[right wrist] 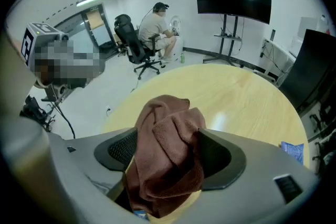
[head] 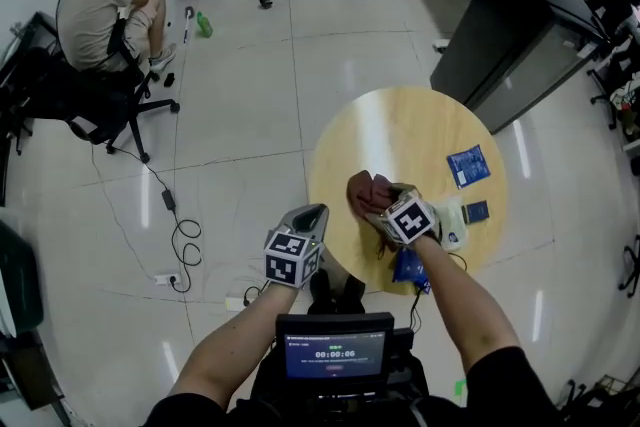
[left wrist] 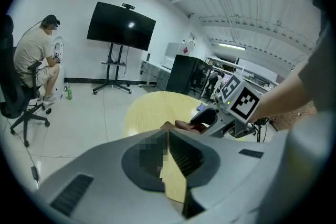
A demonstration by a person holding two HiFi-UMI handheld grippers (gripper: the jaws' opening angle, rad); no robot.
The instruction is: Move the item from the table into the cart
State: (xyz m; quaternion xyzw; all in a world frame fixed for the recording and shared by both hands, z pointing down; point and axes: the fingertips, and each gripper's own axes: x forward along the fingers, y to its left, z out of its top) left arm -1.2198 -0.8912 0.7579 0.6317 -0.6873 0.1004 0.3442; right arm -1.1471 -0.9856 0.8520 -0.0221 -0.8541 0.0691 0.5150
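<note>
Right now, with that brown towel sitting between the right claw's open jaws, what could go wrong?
The right gripper stands wide open round the crumpled brown terry towel; closing on just a loose fold could let it slip out. A blue plastic packet lies close behind that gripper at the edge of the round wooden table, so it might get nudged off.

Cloth (right wrist: 168,165): lower end drops out of sight behind the body of the right gripper (right wrist: 167,136), bottom centre.
Blue packet (head: 408,267): lower right of centre, mostly under the forearm (head: 455,300); kind unclear.
Left gripper (left wrist: 168,134): one pad blurred over, centre of frame.
Screen (head: 335,353): bottom centre, small text unreadable.
Table (left wrist: 157,107): near edge hidden behind the gripper body.
</note>
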